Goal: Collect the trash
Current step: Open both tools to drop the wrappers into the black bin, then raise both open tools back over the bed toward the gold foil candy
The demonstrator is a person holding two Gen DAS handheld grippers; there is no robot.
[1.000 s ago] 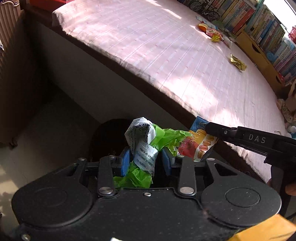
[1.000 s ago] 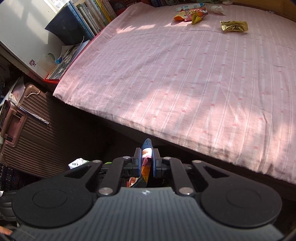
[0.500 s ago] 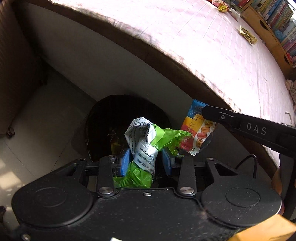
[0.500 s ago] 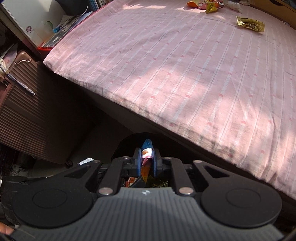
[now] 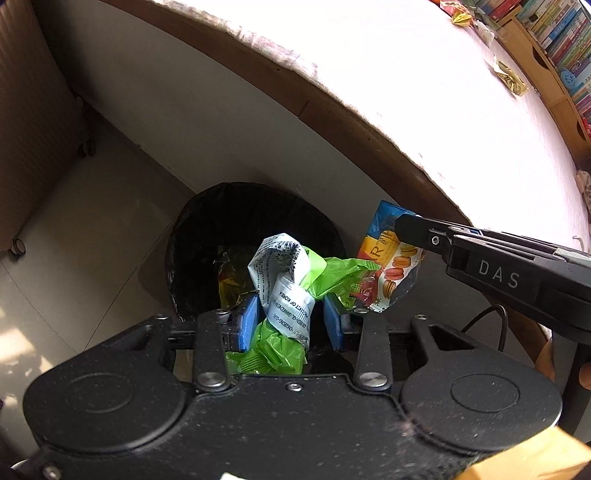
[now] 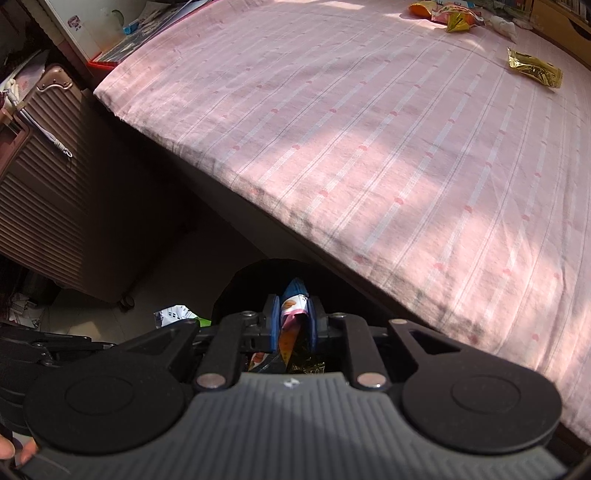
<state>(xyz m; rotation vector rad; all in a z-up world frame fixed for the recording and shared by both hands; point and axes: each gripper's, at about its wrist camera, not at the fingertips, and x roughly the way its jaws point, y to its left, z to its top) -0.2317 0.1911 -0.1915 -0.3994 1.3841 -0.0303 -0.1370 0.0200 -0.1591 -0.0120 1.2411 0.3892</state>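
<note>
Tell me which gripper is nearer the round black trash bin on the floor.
Left. The left gripper, clamping green and white wrappers, hangs right over the bin; the right gripper, with its macaron wrapper, sits beside the rim.

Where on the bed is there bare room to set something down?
The pink sheet is bare from the near edge above the bin up to the gold wrapper. The far corner is crowded with snack wrappers.

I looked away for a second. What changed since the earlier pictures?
Both grippers dropped toward the bin. The right gripper has just been opening, with the macaron wrapper between its jaws. The left gripper stays shut on the green wrapper.
</note>
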